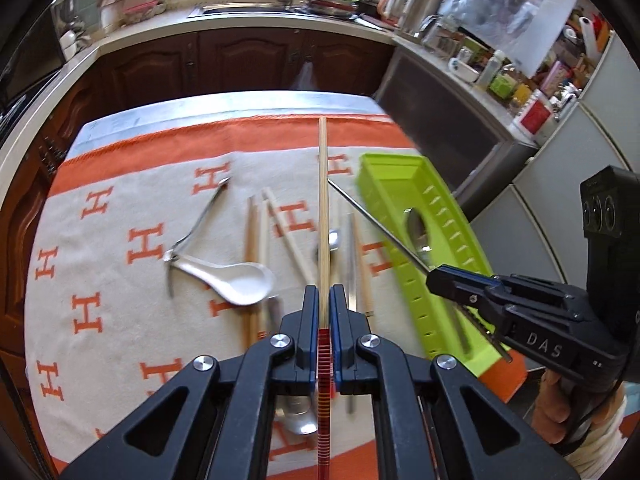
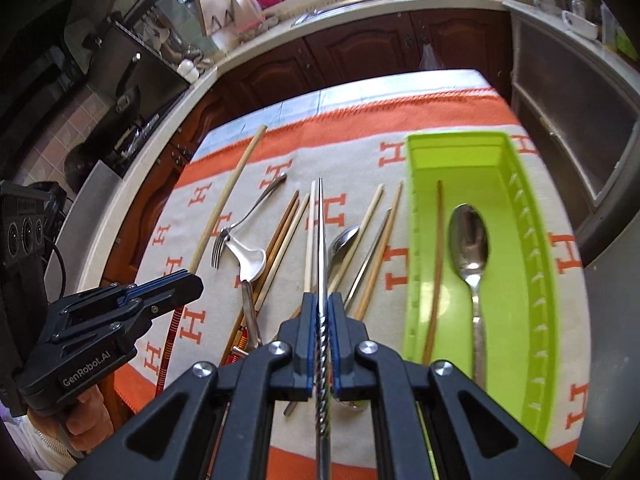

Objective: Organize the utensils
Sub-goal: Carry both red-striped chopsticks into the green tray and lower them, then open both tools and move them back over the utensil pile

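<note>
The left gripper [image 1: 324, 300] has its jaws clamped on a bamboo chopstick [image 1: 322, 200], which runs straight ahead between them. The right gripper [image 2: 323, 308] pinches a metal chopstick [image 2: 321, 232] the same way. The green tray [image 2: 508, 240], holding a spoon [image 2: 469, 240], lies right of the right jaws. Each stick should probably be lowered lengthwise, parallel to the tray's walls, before release.

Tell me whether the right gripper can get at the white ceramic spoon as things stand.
Probably not yet. The right gripper is shut on a metal chopstick, so its jaws are occupied. The white ceramic spoon lies uncovered on the cloth, though a fork rests against it.
</note>
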